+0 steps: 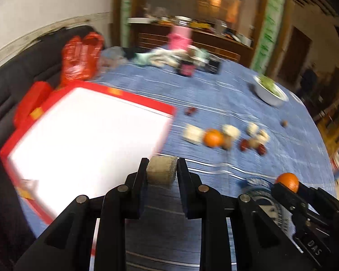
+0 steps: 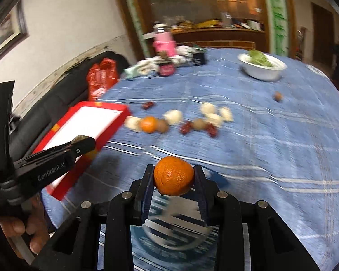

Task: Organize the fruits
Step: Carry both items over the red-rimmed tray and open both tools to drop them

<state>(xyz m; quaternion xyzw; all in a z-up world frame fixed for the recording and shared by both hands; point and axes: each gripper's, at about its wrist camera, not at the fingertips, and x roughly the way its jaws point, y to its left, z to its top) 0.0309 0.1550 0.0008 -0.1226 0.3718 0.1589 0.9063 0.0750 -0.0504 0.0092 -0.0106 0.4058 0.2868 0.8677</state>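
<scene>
I am in the carrying step, with a fruit in each tool. My left tool (image 1: 162,169) pinches a small tan, rough-skinned round fruit (image 1: 161,172) between its pads, held above the tabletop (image 1: 214,103) with the red-rimmed white tray (image 1: 88,131) just ahead and to its left. My right tool (image 2: 173,176) pinches an orange (image 2: 174,175), with the tray well off to its left beyond the left tool. Ahead of both tools the remaining fruit (image 2: 176,119) lies in a loose row on the blue cloth.

I judge that the next move is to bring each tool over the tray, lower it and spread the pads so the fruit settles without rolling.

Both views are smeared. I cannot tell what the tan fruit is, nor the pale lumps in the row. The tray's white inside is blown out, so any compartments are hidden.
</scene>
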